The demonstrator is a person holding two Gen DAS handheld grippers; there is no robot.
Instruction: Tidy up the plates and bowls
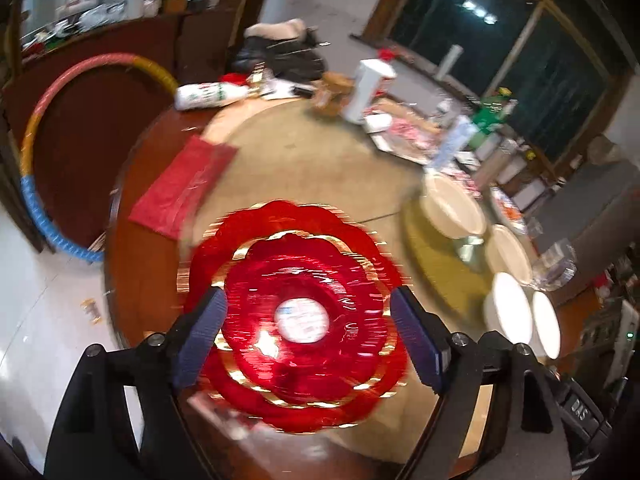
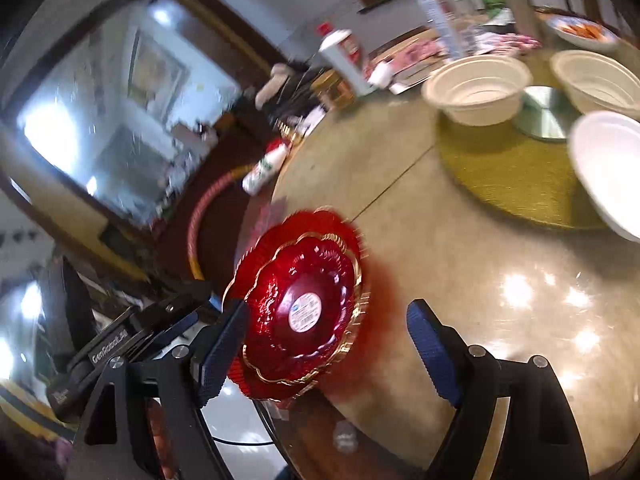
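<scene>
A stack of red scalloped glass plates (image 1: 300, 312) with gold rims and a white round label lies near the front edge of the round table; it also shows in the right wrist view (image 2: 302, 312). My left gripper (image 1: 308, 336) is open, its blue pads hovering either side of the stack. My right gripper (image 2: 328, 352) is open, just right of and above the stack. Several white bowls (image 1: 456, 208) stand at the right of the table; in the right wrist view a cream bowl (image 2: 476, 88) and others sit on a gold turntable (image 2: 516, 184).
A red cloth (image 1: 182, 186) lies at the table's left. Boxes, bottles and packets (image 1: 368, 92) crowd the far edge. A coloured hoop (image 1: 36, 140) leans against a door to the left. The table rim (image 1: 120, 272) is dark wood.
</scene>
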